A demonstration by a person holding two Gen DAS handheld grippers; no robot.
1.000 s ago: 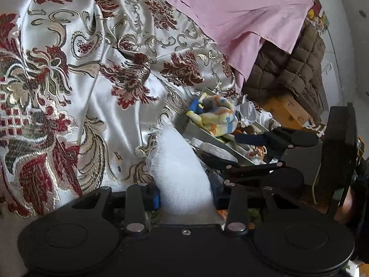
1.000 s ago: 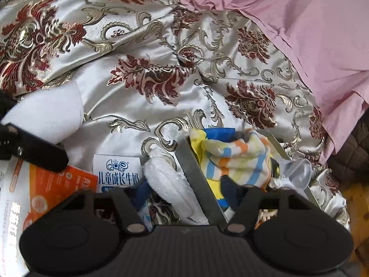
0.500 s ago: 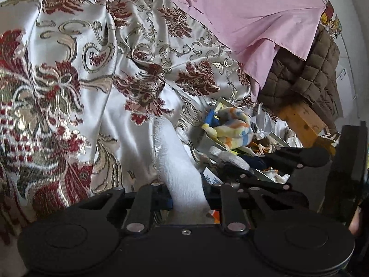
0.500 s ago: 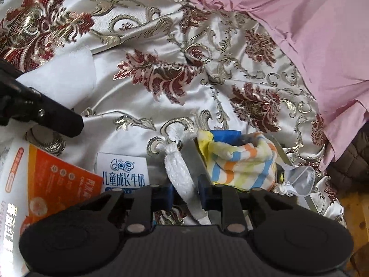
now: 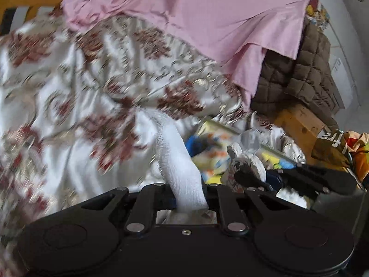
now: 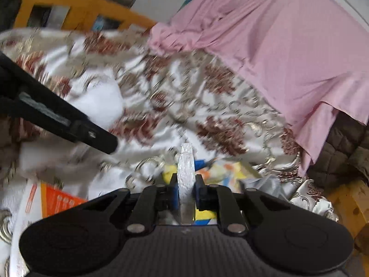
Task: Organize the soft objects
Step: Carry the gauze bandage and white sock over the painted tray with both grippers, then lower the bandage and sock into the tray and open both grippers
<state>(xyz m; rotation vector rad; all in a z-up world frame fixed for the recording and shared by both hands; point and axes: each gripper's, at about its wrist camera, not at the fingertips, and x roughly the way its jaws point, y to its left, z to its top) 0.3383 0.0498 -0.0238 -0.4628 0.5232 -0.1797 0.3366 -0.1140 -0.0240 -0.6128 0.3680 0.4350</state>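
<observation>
While clenched: my left fingers (image 5: 188, 196) pinched gauze (image 5: 177, 161), right fingers (image 6: 186, 192) pinched bubble wrap (image 6: 185, 175).
Risk: both grips thin; a quick swing could shake either loose onto the bed (image 5: 69, 115).

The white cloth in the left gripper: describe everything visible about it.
The white cloth looks like gauzy, coarse-woven fabric with a frayed upper edge. The left gripper is shut on its lower part, bunching it narrow between the fingers. From there it rises and widens up to the left, hanging in front of the patterned satin bedspread. In the right wrist view it shows as a blurred white patch beyond that gripper's black finger.
</observation>
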